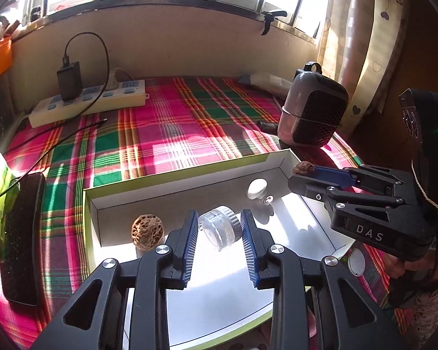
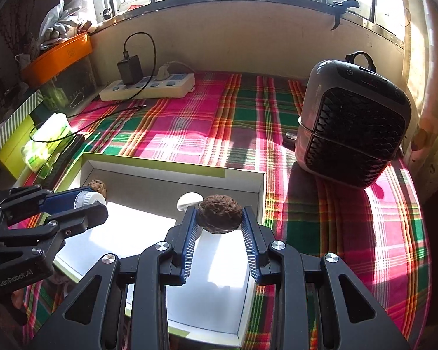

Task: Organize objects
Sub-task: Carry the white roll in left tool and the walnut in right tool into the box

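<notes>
My left gripper (image 1: 219, 227) is clamped on a small clear plastic jar w/ ribbed white lid (image 1: 220, 227), held above the floor of the shallow white cardboard box w/ green rim (image 1: 175, 172). My right gripper (image 2: 219, 218) is clamped on a dark brown wrinkled walnut (image 2: 220, 213) over the same box's right side. A 2nd tan walnut (image 1: 147, 232) and a white knob (image 1: 257, 189) sit inside the box, which rests on the pink-green plaid cloth (image 1: 172, 116).

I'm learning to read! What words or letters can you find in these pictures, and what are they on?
"DAS" in pale letters on the side of the right gripper.
"GenRobot.AI" on the side of the left gripper.
The orange box on the shelf has a mark that is too blurred to read.
The heater has small signs on top, too small to read.
</notes>
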`<state>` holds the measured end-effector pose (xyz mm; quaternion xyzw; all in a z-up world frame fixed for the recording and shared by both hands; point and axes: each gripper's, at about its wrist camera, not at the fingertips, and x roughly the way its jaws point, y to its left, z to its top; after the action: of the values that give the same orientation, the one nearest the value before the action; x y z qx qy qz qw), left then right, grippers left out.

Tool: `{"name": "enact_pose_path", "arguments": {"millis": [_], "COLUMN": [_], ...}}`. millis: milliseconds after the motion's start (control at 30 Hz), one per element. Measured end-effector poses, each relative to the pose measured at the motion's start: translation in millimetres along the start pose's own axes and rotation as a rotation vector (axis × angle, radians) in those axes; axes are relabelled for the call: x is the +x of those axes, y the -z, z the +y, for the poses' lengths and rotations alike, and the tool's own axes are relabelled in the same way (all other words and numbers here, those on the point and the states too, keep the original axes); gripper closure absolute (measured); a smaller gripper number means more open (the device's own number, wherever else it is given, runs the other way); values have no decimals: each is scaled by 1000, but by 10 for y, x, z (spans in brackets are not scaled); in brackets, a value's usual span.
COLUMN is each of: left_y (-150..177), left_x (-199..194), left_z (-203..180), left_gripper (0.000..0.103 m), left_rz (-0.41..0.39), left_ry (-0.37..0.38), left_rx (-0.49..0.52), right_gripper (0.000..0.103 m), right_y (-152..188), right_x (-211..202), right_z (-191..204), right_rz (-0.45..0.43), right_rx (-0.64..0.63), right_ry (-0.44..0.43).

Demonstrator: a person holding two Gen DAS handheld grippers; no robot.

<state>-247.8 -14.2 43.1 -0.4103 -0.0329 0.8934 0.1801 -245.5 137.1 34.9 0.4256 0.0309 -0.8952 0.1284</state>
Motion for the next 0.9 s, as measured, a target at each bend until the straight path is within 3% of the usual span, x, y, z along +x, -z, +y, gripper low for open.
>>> {"name": "enact_pose_path", "arguments": {"millis": [900], "left_y": [-155], "left_x": [430], "left_z": [127], "left_gripper": [75], "left_rz": [66], "left_ry": [-40], "left_rx": [-15], "right_gripper": [71], "right_y": [-124], "right_x": [355], "right_z": [-9], "right_rz": [65], "right_rx": [0], "right_ry": [15]}}
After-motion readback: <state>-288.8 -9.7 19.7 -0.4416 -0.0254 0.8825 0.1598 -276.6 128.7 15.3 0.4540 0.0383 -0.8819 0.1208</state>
